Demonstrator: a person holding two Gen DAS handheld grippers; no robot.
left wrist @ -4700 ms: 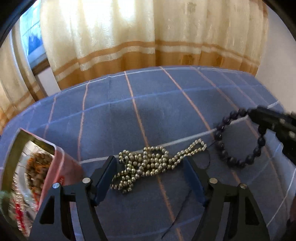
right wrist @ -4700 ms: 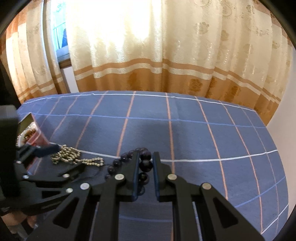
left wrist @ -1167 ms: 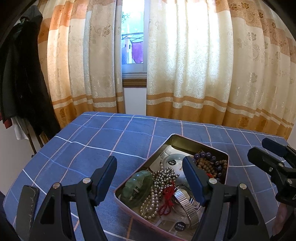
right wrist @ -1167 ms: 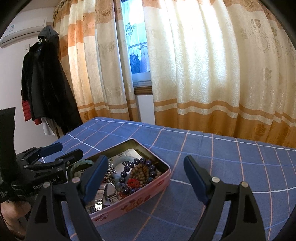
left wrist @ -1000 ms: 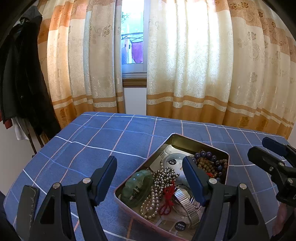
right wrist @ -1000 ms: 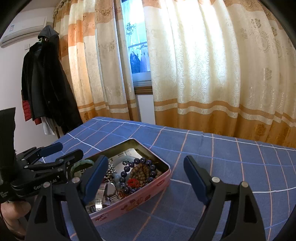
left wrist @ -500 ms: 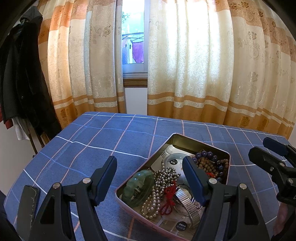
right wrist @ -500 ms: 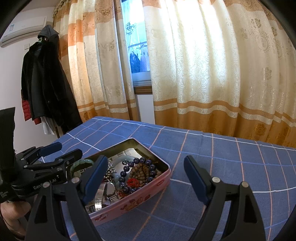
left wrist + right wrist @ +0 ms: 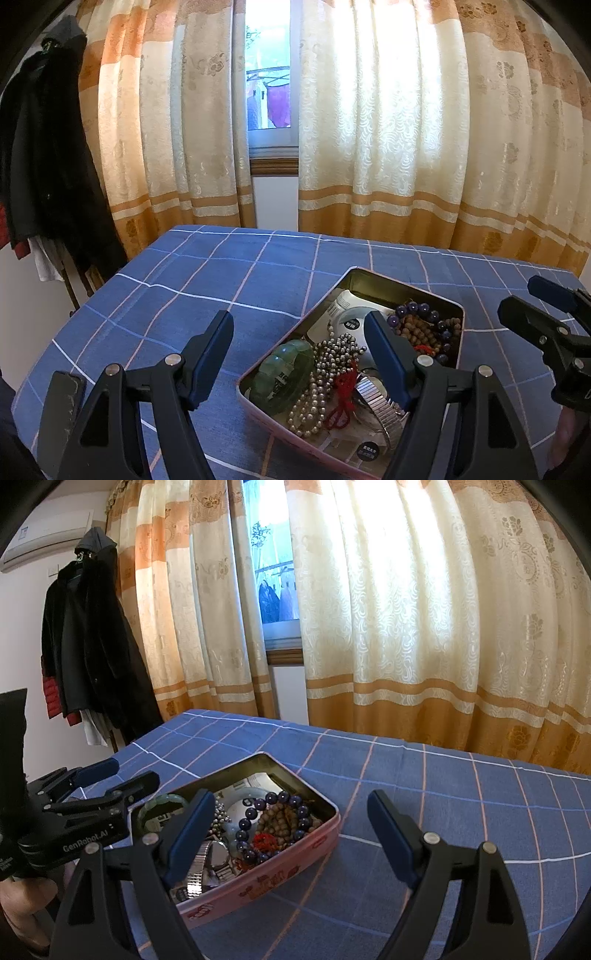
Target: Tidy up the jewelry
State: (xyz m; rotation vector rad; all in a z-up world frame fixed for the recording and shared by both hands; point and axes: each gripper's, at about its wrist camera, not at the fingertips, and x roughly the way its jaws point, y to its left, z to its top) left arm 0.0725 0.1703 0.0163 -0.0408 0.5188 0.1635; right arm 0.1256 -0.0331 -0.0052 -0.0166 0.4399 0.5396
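pink metal tin, beaded bracelets

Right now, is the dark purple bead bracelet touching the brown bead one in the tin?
Touching. Right wrist view: the purple bead bracelet rings the brown bead bracelet, beads pressed together.

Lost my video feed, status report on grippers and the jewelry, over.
Left gripper open, empty. Right gripper open, empty. Bead necklace and dark bracelet in pink tin. Nothing blocking.

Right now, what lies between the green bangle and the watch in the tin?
In the left wrist view, silver bead strands and a red knotted cord.
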